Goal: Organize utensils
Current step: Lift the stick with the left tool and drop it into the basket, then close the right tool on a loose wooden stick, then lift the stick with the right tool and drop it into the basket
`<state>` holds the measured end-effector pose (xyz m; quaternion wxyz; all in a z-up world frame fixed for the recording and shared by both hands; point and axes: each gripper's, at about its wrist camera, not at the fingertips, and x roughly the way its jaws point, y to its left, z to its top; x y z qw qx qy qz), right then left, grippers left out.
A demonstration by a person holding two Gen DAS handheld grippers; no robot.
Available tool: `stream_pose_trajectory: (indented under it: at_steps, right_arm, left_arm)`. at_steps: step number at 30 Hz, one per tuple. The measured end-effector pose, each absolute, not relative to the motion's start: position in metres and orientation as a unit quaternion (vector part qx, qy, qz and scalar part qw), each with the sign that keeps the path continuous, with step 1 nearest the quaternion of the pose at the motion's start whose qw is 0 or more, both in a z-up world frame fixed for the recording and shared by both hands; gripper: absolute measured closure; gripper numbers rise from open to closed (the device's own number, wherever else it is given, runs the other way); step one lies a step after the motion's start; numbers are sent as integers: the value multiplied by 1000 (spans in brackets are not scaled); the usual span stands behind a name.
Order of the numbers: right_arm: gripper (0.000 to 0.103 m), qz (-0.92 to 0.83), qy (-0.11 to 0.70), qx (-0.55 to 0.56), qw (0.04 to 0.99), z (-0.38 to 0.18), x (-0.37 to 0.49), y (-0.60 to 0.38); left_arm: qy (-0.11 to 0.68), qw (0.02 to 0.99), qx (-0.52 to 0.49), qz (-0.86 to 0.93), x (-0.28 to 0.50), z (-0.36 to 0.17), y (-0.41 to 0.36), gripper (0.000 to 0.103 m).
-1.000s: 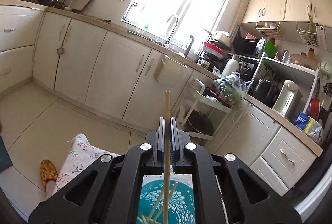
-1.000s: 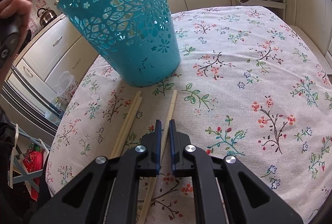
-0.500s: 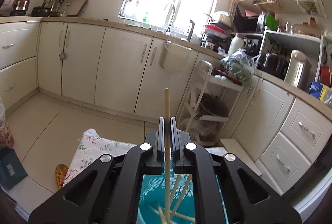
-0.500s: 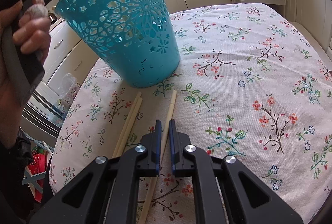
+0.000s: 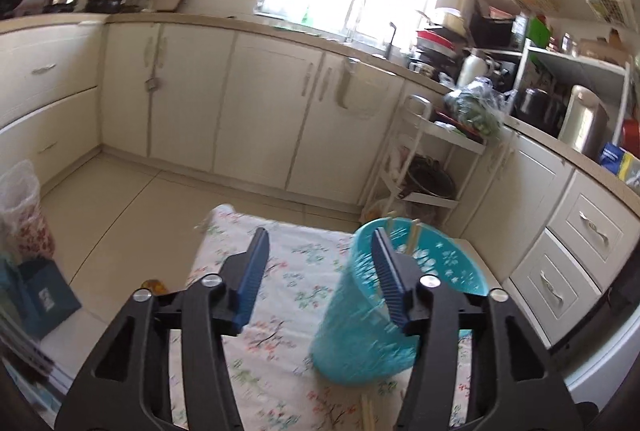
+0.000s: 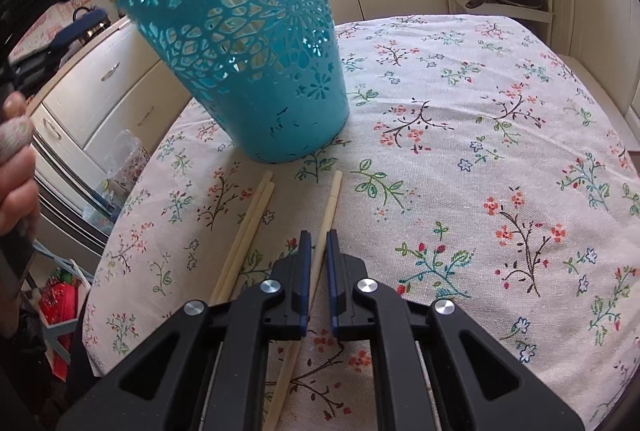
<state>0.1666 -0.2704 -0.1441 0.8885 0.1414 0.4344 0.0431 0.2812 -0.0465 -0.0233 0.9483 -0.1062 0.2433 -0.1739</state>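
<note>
1. Spreading just now, the left claw (image 5: 320,271) holds nothing; the blurred teal basket (image 5: 404,303) sits right of it.
2. The right claw (image 6: 316,251) pinches a chopstick (image 6: 330,203), its near end hidden below.

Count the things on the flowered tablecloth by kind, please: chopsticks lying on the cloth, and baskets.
Chopsticks on the tablecloth: 3, a pair and a single one
Teal basket: 1
Total: 4
</note>
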Motion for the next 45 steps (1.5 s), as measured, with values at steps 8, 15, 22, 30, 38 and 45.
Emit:
stream_pose_trajectory:
  at_steps: [8,15,22,30,38,45]
  right_arm:
    - [96,33,450,83,889,-140,164,-258]
    - [95,33,455,47,888,-139,163,-253]
    - [97,55,425,168,888,-121,153,-291]
    - [97,85,323,249,909,-57,145,-326]
    - [103,115,235,227,938,22,175,-319]
    - [102,57,322,205,922,-12,192,-324]
  left_arm:
    - [346,921,-114,-137,269,-106,-23,43]
    - [383,908,-86,-147,263,-142,-41,43]
    - [394,903,-84,-150,266,-146,-46,38]
    - [400,900,-83,-152,268,-148,-47,37]
    - [404,897,-91,-156,271,-150,-46,37]
    - [406,894,-104,-156,274,-152,-42,37]
